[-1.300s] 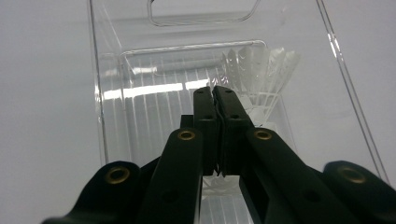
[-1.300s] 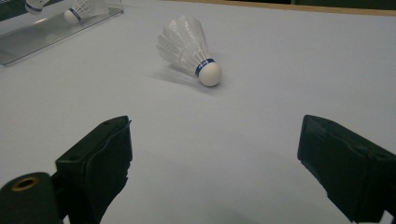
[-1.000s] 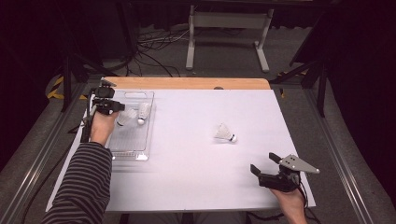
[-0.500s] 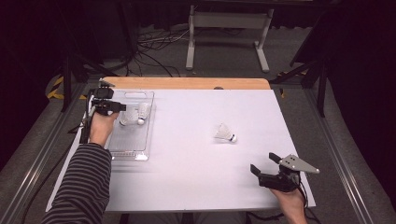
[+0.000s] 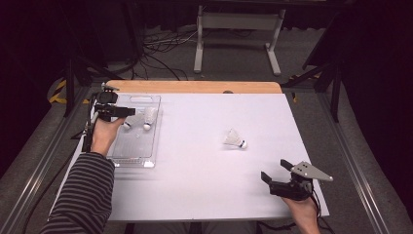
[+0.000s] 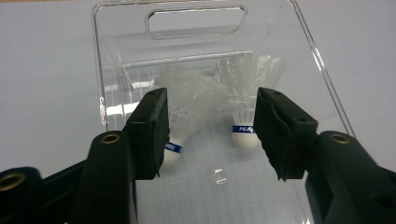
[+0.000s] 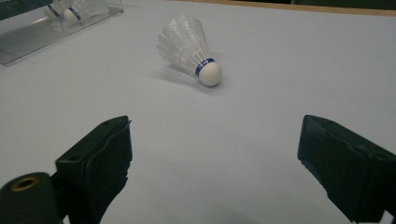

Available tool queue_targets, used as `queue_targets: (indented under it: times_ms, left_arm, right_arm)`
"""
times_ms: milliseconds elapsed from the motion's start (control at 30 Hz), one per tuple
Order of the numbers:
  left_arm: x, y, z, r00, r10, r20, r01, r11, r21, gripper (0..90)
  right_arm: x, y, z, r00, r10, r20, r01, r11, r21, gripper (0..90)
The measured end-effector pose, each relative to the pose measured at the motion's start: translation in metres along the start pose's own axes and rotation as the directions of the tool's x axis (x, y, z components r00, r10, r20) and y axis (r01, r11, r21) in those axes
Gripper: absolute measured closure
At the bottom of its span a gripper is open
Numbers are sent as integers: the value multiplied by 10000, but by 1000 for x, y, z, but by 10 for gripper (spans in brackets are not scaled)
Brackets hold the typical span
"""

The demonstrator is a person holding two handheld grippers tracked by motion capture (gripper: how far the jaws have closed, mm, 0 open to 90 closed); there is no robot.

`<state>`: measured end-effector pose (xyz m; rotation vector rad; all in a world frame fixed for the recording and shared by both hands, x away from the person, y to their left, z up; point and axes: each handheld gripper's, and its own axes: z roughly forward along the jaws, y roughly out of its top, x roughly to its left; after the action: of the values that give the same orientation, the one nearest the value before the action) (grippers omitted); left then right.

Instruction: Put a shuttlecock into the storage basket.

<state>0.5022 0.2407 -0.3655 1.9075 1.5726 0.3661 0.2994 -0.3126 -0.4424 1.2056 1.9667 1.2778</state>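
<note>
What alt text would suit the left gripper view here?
The left gripper, jaws open after just opening, hangs over a clear plastic tray on a white table. Two white shuttlecocks lie in the tray between the jaws, gripped by neither.

The left tongs (image 6: 210, 128) partly hide one shuttlecock's (image 6: 187, 105) cork.

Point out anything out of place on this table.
One shuttlecock lies on its side alone on the white table, apart from the two shuttlecocks lying in the clear tray at the left. Nothing looks spilled or damaged.
</note>
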Motion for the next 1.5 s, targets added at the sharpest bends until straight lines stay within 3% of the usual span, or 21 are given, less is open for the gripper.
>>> queue_targets:
  times_ms: [267, 533, 733, 967, 1133, 1500]
  left_arm:
    - [-4, -5, -7, 10000, 59, -7, -59, 9996, -259, 373]
    - [-10, -10, -18, 9991, 415, 25, -412, 9972, -632, 331]
    - [-15, -15, -24, 9969, 772, 180, -751, 9923, -984, 321]
    - [-19, -21, -28, 9945, 1004, 300, -968, 9897, -1053, 316]
    - [-22, -27, -33, 9907, 1312, 368, -1255, 9837, -1286, 311]
    - [-24, -42, -42, 9862, 1549, 579, -1440, 9765, -1601, 306]
  right_arm:
    - [0, 0, 0, 10000, -15, 10, 15, 10000, -31, 107]
    - [1, 0, 0, 10000, 10, 15, -9, 10000, -36, 107]
    - [1, 1, 0, 10000, -10, 29, 10, 10000, -23, 107]
    - [1, 1, 0, 10000, -12, 25, 12, 10000, -26, 107]
    - [1, 1, 0, 10000, 6, 22, -6, 10000, -37, 107]
    - [1, 1, 0, 10000, -6, 19, 6, 10000, -31, 107]
